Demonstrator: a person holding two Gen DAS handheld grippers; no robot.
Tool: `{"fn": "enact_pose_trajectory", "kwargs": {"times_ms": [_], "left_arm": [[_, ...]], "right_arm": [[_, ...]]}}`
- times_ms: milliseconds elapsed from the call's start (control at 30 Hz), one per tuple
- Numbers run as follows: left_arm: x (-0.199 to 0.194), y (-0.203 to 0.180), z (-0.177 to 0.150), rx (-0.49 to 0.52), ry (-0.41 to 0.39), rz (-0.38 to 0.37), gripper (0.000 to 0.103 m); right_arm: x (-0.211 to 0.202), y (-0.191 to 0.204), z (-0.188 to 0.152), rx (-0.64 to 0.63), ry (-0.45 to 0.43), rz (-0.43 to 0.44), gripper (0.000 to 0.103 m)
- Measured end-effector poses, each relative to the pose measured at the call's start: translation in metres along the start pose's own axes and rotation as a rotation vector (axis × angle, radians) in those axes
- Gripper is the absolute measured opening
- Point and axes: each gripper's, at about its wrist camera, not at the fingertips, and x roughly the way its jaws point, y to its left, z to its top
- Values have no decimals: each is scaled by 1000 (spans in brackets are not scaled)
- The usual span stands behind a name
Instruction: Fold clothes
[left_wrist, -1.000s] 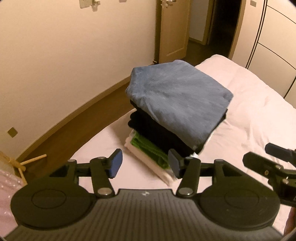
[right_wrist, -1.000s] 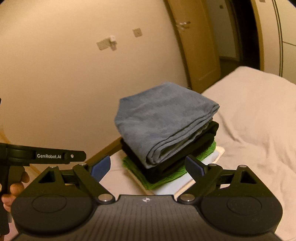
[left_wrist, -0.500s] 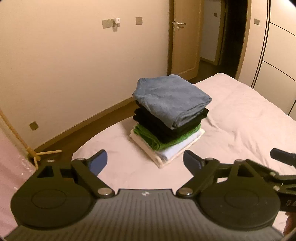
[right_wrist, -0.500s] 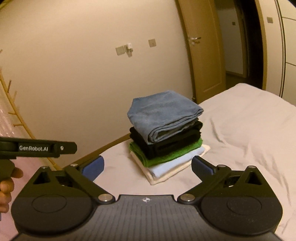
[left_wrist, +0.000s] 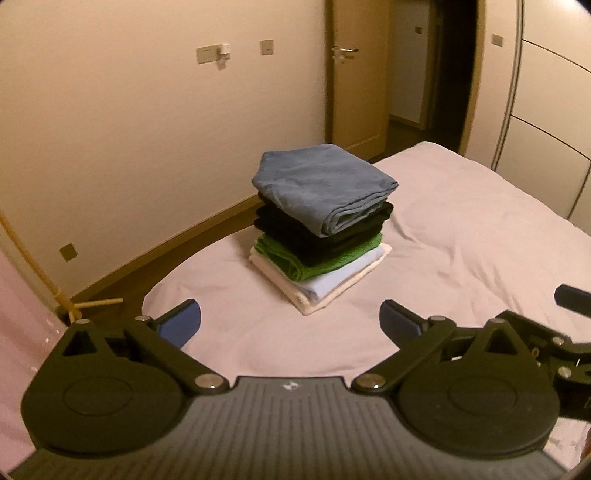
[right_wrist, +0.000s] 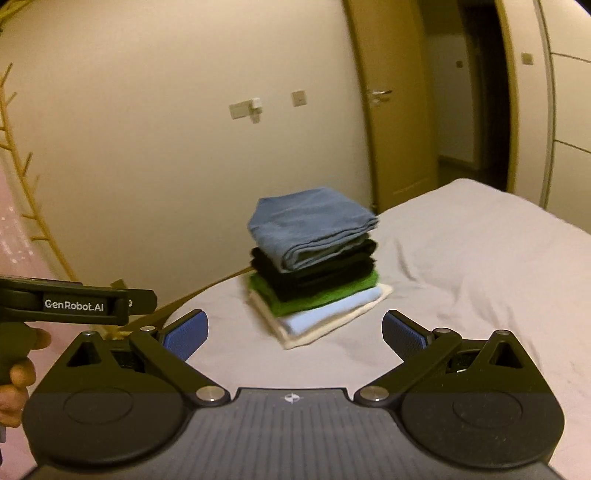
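The bed carries everything: a wide mattress under a soft, pale pink sheet, creased to the right of the load. Near its left edge stands the pile of folded clothes, well clear of both tools, squared up probably so it will not topple off the soft surface. A flat cream piece and a pale blue one form the broad base, then a nubby green layer, thick black knit, and a limp grey-blue garment folded on top with its rounded fold facing near. The left tongs and right tongs hang spread and empty, blue pads apart, which suggests this pile is finished.
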Motion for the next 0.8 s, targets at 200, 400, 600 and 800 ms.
{"fn": "enact_pose_trajectory", "kwargs": {"times_ms": [200, 400, 600, 800], "left_arm": [[17, 18, 1, 7, 4, -36, 102], [27, 38, 1, 15, -28, -42, 102], [32, 48, 0, 37, -54, -45, 102], [35, 32, -5, 31, -23, -19, 102]], "right_arm": [[16, 15, 4, 1, 10, -78, 103], [43, 26, 5, 42, 25, -137, 103], [57, 28, 8, 93, 20, -181, 103], [61, 22, 11, 45, 43, -134, 103]]}}
